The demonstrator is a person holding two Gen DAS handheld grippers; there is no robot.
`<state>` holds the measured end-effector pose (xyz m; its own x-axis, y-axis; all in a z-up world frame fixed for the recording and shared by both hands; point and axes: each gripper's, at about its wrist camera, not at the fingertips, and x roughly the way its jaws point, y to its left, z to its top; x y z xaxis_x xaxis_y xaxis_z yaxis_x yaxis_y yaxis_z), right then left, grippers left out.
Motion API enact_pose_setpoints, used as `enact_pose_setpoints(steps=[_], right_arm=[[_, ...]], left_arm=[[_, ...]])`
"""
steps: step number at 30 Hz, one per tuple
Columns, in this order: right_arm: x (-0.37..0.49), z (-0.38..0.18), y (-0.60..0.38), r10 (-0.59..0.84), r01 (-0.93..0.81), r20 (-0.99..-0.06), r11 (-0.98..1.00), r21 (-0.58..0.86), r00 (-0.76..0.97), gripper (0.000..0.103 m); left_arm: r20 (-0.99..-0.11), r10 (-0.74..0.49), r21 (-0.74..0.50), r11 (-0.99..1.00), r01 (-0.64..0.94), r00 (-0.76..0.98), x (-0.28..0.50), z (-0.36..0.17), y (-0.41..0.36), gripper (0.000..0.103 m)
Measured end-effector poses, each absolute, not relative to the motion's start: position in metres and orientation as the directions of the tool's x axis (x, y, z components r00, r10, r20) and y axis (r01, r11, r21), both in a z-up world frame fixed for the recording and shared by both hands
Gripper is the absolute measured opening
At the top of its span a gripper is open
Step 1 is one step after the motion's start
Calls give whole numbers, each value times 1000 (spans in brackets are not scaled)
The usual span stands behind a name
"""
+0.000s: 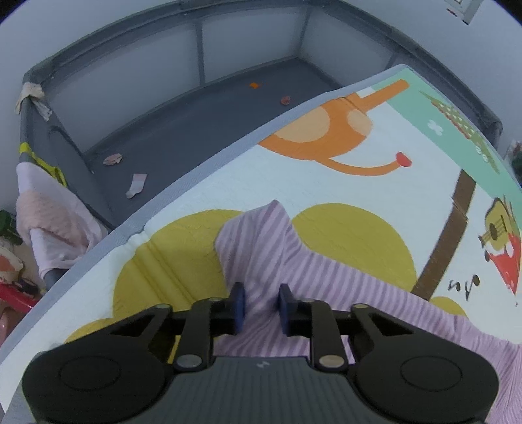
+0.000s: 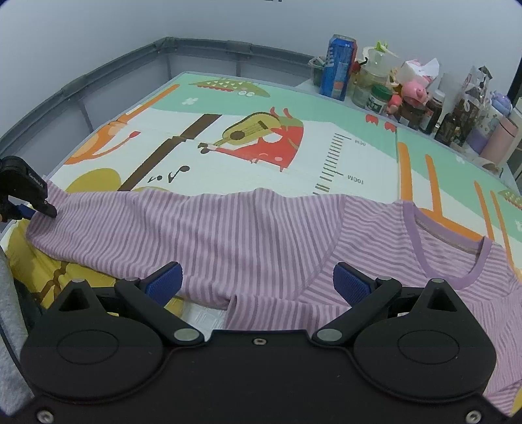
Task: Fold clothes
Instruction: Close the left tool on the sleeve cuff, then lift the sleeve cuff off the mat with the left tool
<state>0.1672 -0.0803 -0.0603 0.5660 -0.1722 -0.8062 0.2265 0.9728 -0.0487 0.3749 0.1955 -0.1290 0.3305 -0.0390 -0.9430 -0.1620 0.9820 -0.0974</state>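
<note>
Looks like the sleeve-fold step: left tongs [image 1: 260, 308] are pinching the cuff of the purple striped shirt [image 2: 228, 225] spread on the play mat [image 2: 359, 130], right tongs [image 2: 257, 280] gaping over the armpit (probably next: carry sleeve across).

Left tongs [image 1: 261, 305] pinching striped purple shirt [image 1: 257, 241], cartoon play mat [image 1: 342, 189]

— What surrounds the place?
— A grey playpen [image 1: 163, 137] with mesh walls, against a plain pale wall [image 2: 98, 29].
— And beside it?
— A cluttered shelf [image 2: 424, 98] of bottles and jars.
</note>
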Motion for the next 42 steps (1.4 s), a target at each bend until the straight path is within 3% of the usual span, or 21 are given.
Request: enact_pose_setpoints(steps=[5,27,42], right_arm=[[164,-56,-81,-180,234,-801,971,-52,570,99],[115,-21,-114,-227,332,-769,943,-20,598,99],[42,-4,-157,-288,465,-760,885,21,583,99]], left_arm=[[-934,-68,-128,980,-152,350,367,-119,190,16],[-846,-100,-37,991,130,523,289,-27,73,16],[-820,-204,-15,941,337,535,213,3,-18,16]])
